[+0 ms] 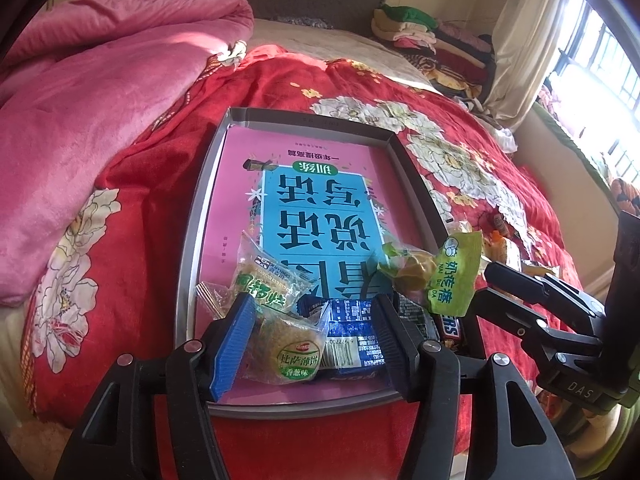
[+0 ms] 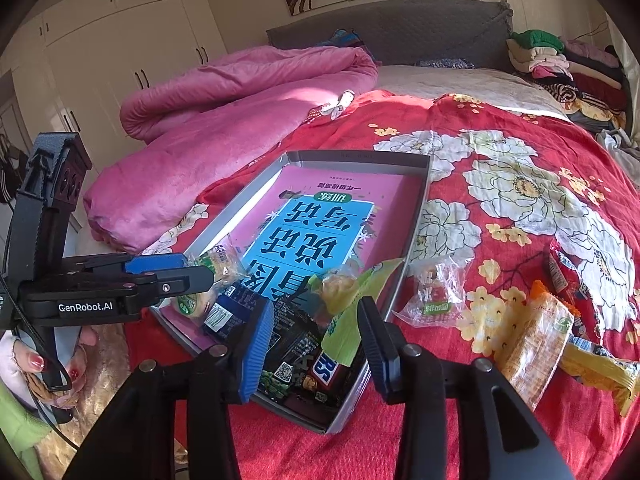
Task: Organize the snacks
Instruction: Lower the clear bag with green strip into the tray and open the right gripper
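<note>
White wardrobe [image 2: 120, 40] at left wall; rolled pink quilt [image 2: 224, 120] on bed's left side; red floral bedspread [image 2: 500, 140] across bed; grey tray [image 2: 420, 216] mid-bed, snack packets [image 2: 304, 344] piled at its near end; left gripper [image 1: 316, 336] spread over a biscuit packet [image 1: 288, 348], pads clear; right gripper [image 2: 316, 340] spread above a Snickers bar [image 2: 328, 368]; loose snacks [image 2: 532, 332] on bedspread right of tray; folded clothes [image 2: 560, 68] at far right corner.

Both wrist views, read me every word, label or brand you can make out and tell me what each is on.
"GenRobot.AI": side of the left claw.
"DAS": body of the right claw.
"NAI BI DA": green snack packet.
"ERS": brown chocolate bar; "RS" in the right wrist view.
Large Chinese title: book in the grey tray, upside down.
Barcode digits, blue packet: too small.
</note>
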Action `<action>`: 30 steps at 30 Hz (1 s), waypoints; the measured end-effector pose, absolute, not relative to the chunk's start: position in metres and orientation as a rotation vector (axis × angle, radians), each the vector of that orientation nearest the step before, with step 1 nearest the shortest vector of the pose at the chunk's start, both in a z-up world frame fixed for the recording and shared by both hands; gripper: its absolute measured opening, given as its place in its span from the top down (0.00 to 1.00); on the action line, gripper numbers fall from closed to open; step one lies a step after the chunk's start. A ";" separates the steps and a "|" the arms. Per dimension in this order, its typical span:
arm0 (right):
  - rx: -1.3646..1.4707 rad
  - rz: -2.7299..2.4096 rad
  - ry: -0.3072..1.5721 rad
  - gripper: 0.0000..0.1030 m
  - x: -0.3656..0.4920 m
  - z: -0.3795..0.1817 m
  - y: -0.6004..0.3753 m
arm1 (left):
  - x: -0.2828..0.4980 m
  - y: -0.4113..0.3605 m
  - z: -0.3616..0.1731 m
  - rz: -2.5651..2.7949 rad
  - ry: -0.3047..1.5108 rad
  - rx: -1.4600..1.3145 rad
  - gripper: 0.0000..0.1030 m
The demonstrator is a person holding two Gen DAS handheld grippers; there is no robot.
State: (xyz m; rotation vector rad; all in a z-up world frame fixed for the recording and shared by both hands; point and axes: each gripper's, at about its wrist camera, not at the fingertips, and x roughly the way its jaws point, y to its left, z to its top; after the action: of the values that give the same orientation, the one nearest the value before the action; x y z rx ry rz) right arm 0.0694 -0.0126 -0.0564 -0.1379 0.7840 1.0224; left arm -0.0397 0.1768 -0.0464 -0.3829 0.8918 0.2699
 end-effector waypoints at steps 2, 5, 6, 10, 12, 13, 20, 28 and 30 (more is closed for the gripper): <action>-0.142 1.020 0.774 0.55 0.069 -0.054 -0.013 | -0.040 0.178 -0.047 0.271 0.892 -0.389 0.30; -0.140 1.022 0.759 0.53 0.068 -0.052 -0.014 | -0.041 0.179 -0.045 0.272 0.883 -0.393 0.28; -0.142 1.020 0.755 0.53 0.067 -0.051 -0.014 | -0.041 0.179 -0.044 0.273 0.879 -0.393 0.28; -0.143 1.019 0.747 0.51 0.066 -0.050 -0.014 | -0.042 0.179 -0.043 0.276 0.869 -0.395 0.27; -0.145 1.020 0.741 0.51 0.065 -0.049 -0.015 | -0.042 0.179 -0.042 0.276 0.867 -0.393 0.27; -0.146 1.021 0.737 0.51 0.064 -0.049 -0.016 | -0.042 0.179 -0.042 0.278 0.869 -0.389 0.27; -0.158 1.025 0.706 0.48 0.060 -0.043 -0.017 | -0.043 0.179 -0.039 0.279 0.853 -0.386 0.27; -0.166 1.025 0.681 0.43 0.054 -0.037 -0.022 | -0.047 0.179 -0.031 0.279 0.817 -0.383 0.27; -0.167 1.022 0.674 0.43 0.053 -0.034 -0.024 | -0.051 0.177 -0.025 0.275 0.791 -0.382 0.27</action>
State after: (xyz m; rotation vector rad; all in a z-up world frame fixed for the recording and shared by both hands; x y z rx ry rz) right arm 0.0532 -0.0240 -0.0345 -0.1667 0.6737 1.0224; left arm -0.0507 0.1772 -0.0248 -0.3818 0.7906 0.2746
